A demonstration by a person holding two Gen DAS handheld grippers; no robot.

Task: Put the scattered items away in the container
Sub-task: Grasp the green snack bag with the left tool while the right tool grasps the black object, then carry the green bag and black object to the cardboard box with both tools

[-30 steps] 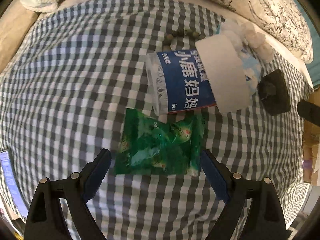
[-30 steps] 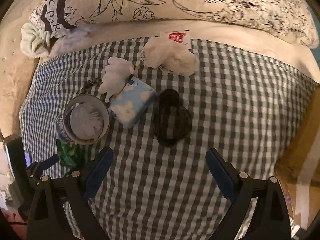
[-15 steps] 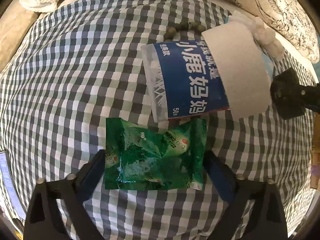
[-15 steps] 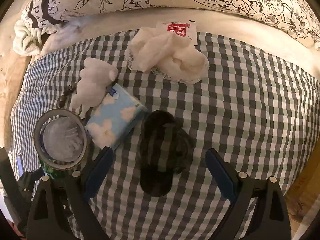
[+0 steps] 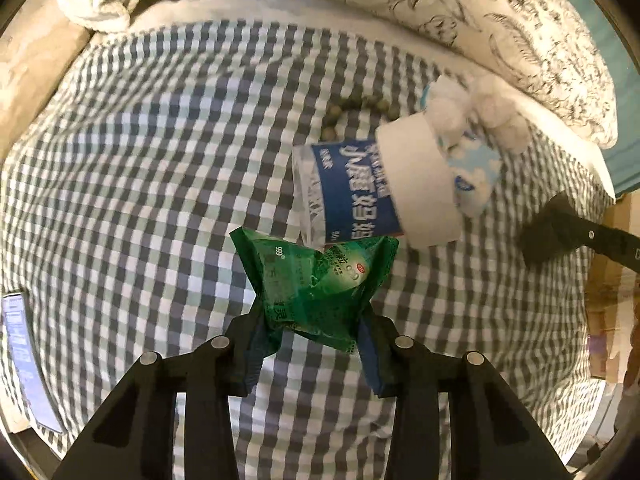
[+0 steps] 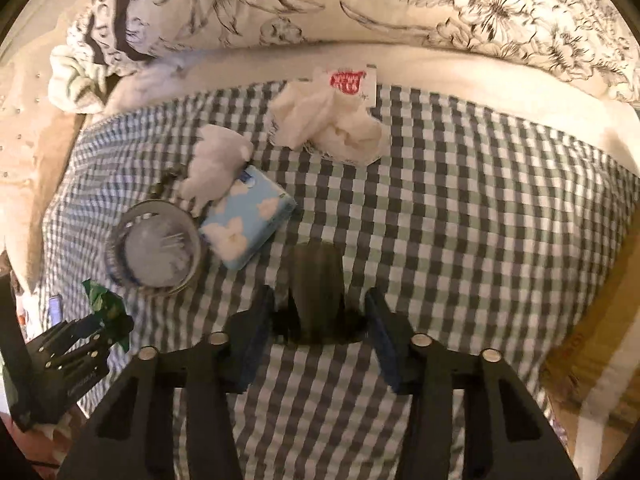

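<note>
In the left wrist view, the left gripper [image 5: 314,338] had just closed on the green sachet [image 5: 316,280], crumpling it just below the blue-labelled tub [image 5: 352,192]. In the right wrist view, the right gripper [image 6: 318,328] had just closed around the dark mesh pouch [image 6: 318,292], lower right of the tub [image 6: 156,246]. Both grasps looked made; next, each item likely needed carrying to the container, which I could not identify.

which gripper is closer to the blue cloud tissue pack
Right. The right gripper, pinching the dark sheer item, sits just beside the tissue pack; the left gripper is beyond the round tub.
</note>
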